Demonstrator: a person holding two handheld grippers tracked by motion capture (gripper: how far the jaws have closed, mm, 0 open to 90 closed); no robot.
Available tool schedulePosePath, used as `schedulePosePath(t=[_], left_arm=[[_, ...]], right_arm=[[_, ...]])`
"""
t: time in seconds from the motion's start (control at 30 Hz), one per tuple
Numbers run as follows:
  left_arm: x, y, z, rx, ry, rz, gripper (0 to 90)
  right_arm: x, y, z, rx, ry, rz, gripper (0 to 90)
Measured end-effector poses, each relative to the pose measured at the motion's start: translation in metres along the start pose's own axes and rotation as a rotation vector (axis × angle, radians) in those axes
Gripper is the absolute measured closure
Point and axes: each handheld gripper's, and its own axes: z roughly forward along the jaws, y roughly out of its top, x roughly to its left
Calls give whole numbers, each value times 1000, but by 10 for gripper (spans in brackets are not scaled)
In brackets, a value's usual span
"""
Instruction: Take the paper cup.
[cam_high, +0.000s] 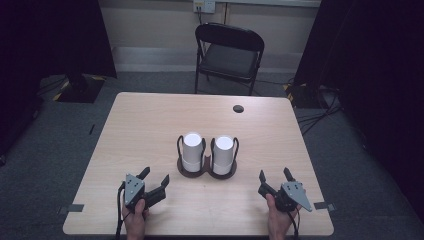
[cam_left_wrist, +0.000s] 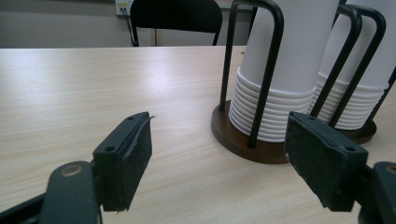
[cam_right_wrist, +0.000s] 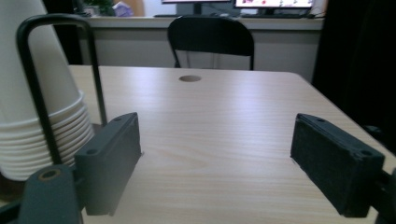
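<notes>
With both my left hand-held gripper (cam_high: 154, 178) and right hand-held gripper (cam_high: 275, 175) open and empty, I judge the paper cups (cam_high: 192, 151) at twelve o'clock light and crushable, best pinched gently on the top cup's wall.

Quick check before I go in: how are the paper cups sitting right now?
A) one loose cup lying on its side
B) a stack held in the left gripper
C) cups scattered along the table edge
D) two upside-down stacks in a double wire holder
D: two stacks of white paper cups stand upside down, side by side, in the double wire holder, and both grippers are open and empty.
</notes>
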Motion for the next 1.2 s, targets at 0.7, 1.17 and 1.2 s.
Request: schedulePosePath(t=[0.7, 1.17, 1.2], left_arm=[[-1, 0, 0, -7, 12, 7, 190], [-1, -1, -2, -16, 11, 4, 180], [-1, -1, -2, -16, 11, 4, 180]], right_arm=[[13, 6, 2, 74, 77, 29, 244], [39, 21, 1, 60, 232, 65, 337], [39, 21, 1, 60, 232, 65, 337]])
